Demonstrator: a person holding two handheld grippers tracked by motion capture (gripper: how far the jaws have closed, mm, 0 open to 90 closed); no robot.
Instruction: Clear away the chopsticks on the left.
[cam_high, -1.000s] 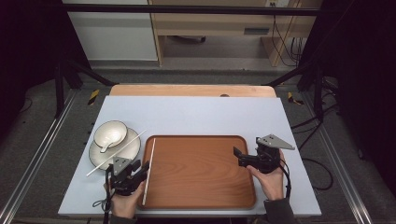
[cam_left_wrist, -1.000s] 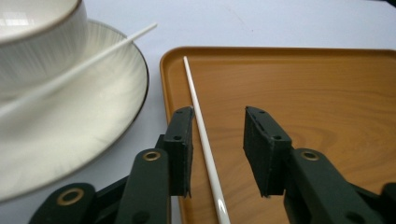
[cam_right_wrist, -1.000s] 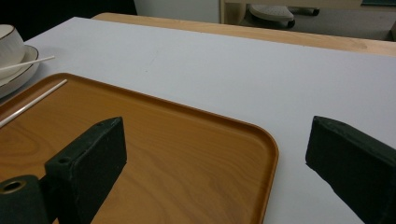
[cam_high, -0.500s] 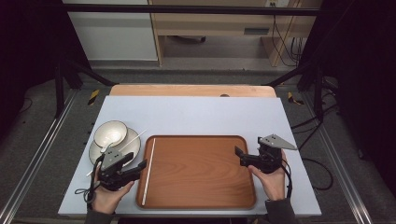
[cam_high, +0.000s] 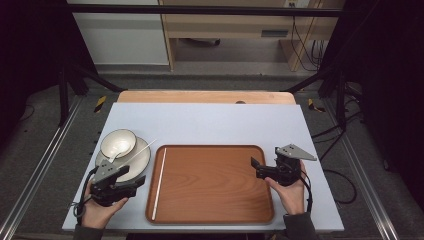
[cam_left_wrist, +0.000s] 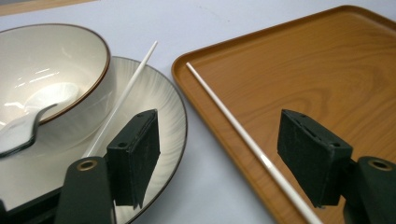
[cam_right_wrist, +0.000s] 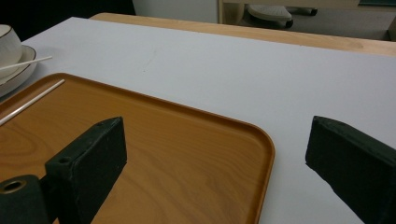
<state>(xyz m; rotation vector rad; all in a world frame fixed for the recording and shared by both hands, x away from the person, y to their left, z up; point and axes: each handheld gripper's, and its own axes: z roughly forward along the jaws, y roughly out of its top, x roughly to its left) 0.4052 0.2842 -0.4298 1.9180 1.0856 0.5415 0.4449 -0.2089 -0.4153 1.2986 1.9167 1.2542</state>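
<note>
A brown wooden tray (cam_high: 215, 200) lies in the middle of the table. One white chopstick (cam_high: 159, 182) lies along the tray's left edge inside the rim. A second chopstick (cam_high: 141, 149) leans across a white plate (cam_high: 137, 162) that carries a brown-rimmed bowl (cam_high: 118, 142) with a spoon (cam_left_wrist: 18, 133) in it. My left gripper (cam_high: 139, 182) is open at the plate's near edge, pointing right toward the tray; its jaws straddle the plate rim (cam_left_wrist: 177, 135) and the tray chopstick (cam_left_wrist: 243, 140). My right gripper (cam_high: 255, 168) is open over the tray's right rim (cam_right_wrist: 267, 158), holding nothing.
The pale mat (cam_high: 210, 122) covers the table, with a bare wooden strip (cam_high: 205, 96) at the far edge. Black frame posts (cam_high: 62, 85) stand at both sides. Cables (cam_high: 320, 132) trail off the right side.
My left gripper has shifted left off the tray's edge toward the plate and turned to point right. The right gripper has barely moved.
</note>
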